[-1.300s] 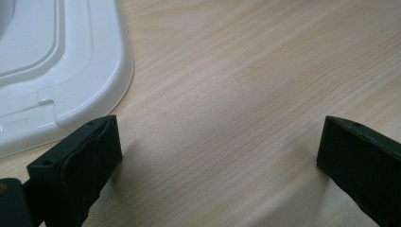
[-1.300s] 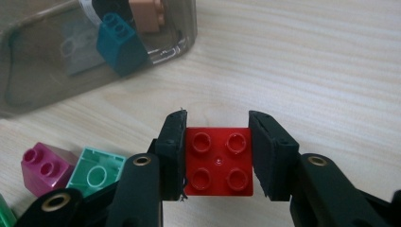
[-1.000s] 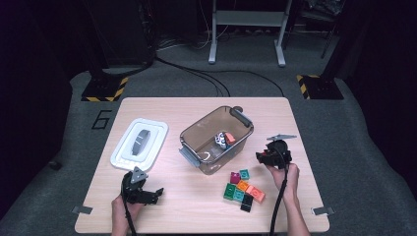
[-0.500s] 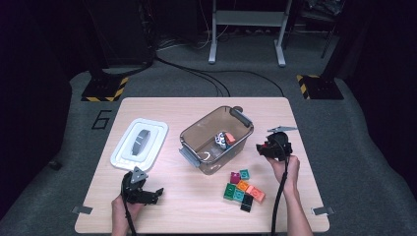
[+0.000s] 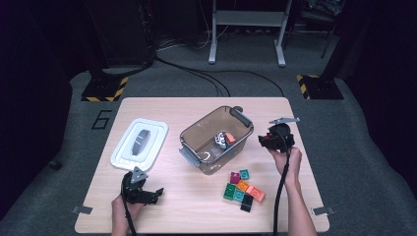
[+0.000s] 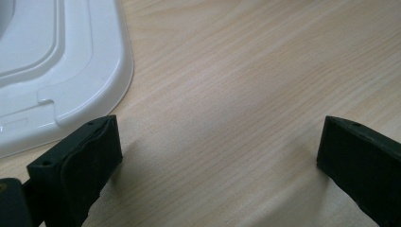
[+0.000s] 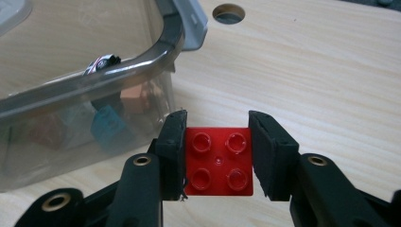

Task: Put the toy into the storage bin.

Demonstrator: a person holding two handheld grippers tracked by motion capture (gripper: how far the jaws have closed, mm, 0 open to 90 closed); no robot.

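Each black claw has thick padded jaws, brass-ringed screw holes and a trailing black cable.

A light wooden table with rounded corners stands on grey carpet in a dark room, with a round hole near its far edge. A painted 6 marks the floor at the table's left, and 2 black-and-yellow striped feet sit beyond, beside black cables and a grey metal stand
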